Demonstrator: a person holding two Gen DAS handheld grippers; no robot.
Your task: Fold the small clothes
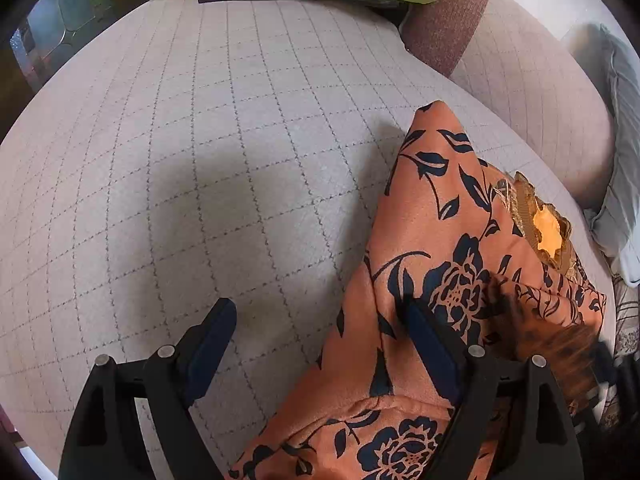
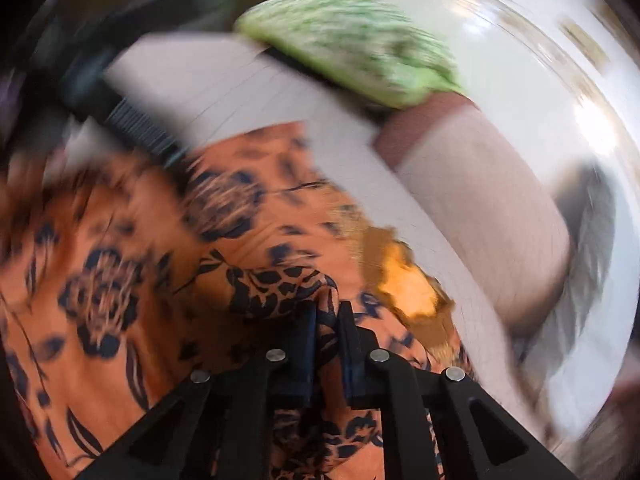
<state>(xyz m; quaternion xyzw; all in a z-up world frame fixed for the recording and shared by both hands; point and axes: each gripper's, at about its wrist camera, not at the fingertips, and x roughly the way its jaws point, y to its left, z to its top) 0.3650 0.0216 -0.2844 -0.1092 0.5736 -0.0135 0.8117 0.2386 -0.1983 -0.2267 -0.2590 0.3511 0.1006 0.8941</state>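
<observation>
Orange cloth with a dark floral print, our small garment, lies bunched on the right part of the checked grey bedspread. Our right tongs are pressed together, pinching a gathered edge of it; our left tongs are spread, one finger over bare bedspread, the other on the cloth. We judge we are mid-fold, carrying an edge across. Next we need to lay that edge flat and pin the cloth with the left tongs so that it does not drag. The right wrist view is badly smeared, the garment's outline is cut off below, and a golden patch on it stays unclear.
</observation>
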